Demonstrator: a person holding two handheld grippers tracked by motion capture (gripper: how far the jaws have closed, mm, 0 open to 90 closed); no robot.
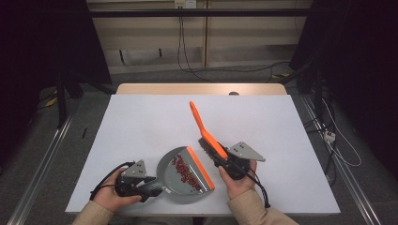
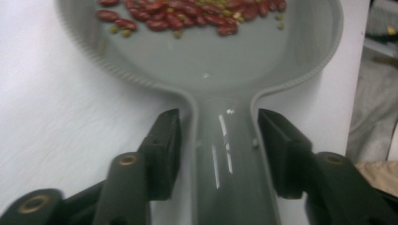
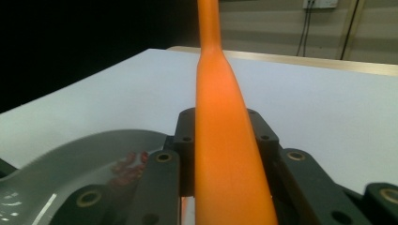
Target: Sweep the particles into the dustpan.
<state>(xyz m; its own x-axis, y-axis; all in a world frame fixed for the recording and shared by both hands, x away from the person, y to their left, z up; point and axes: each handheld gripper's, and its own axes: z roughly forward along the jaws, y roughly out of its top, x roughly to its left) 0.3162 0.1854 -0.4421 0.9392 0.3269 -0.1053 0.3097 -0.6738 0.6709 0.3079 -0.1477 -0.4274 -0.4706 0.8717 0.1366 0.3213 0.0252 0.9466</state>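
Nearest to the high camera, the left gripper (image 1: 149,186) has its jaws on both sides of the grey dustpan (image 2: 211,61) handle with small gaps, so they are open, and the pan lies on the white tabletop (image 1: 141,117) with red beans (image 1: 187,172) inside. The right gripper (image 1: 220,159) holds the orange brush (image 3: 225,154) firmly closed just beside the pan's orange lip. Both tools look light, stiff, smooth plastic, probably slippery; the narrow handle is the best hold.
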